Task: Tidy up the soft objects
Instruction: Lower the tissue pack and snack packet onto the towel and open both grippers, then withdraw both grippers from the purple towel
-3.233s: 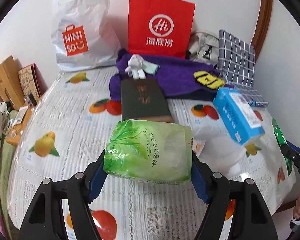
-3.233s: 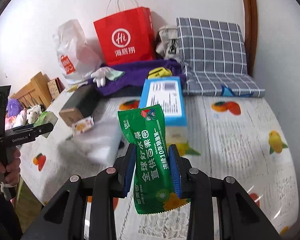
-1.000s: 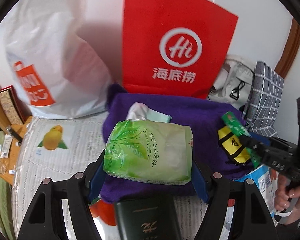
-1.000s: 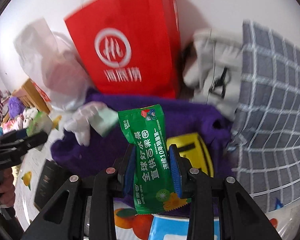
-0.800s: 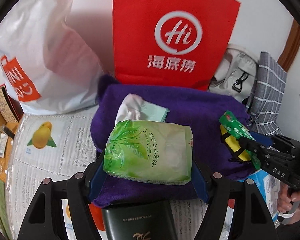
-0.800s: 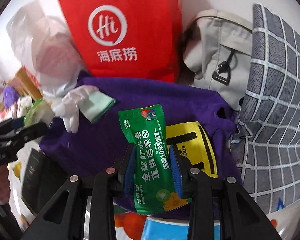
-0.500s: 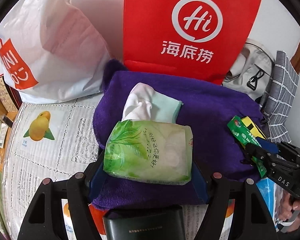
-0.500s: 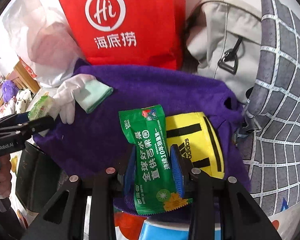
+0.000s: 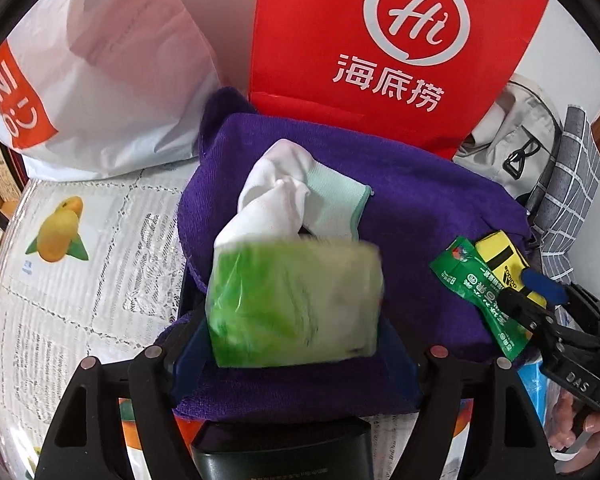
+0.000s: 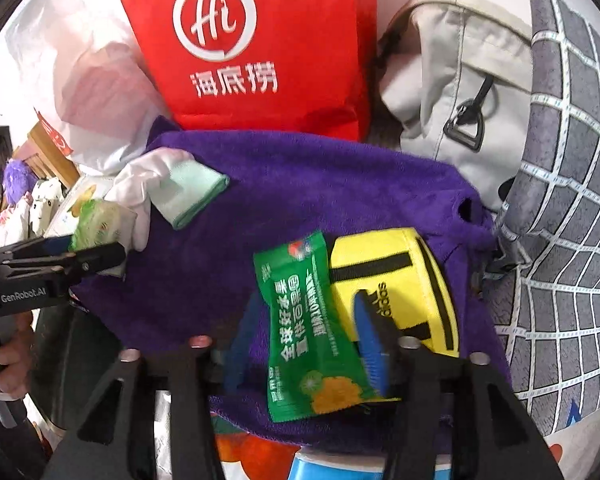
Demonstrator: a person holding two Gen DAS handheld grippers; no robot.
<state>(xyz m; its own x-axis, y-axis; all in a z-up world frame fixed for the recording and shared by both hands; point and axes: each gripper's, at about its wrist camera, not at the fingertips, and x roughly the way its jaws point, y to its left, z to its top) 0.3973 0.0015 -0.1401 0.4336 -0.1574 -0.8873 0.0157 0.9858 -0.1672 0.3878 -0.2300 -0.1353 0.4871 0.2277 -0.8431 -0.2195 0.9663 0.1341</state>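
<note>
A green tissue pack (image 9: 296,300), blurred, lies loose between the widening jaws of my left gripper (image 9: 294,344), just over the purple towel (image 9: 420,208) and in front of a white glove (image 9: 276,184). My right gripper (image 10: 304,340) is opening too. The green snack pouch (image 10: 308,340) has tipped sideways between its jaws, leaning on the right pad, with the left pad clear of it. It rests over the towel (image 10: 300,200) beside a yellow pouch (image 10: 400,272). Each gripper also shows in the other's view: the right gripper (image 9: 540,308) and the left gripper (image 10: 60,256).
A red paper bag (image 9: 380,40) and a white plastic bag (image 9: 100,80) stand against the wall behind the towel. A grey backpack (image 10: 460,80) and a checked cushion (image 10: 572,200) are at the right. A dark box (image 9: 280,456) lies just below the towel's near edge.
Both grippers came down over the purple towel and their jaws spread. The tissue pack has slipped loose and blurs; the snack pouch has tilted away from the left pad.
</note>
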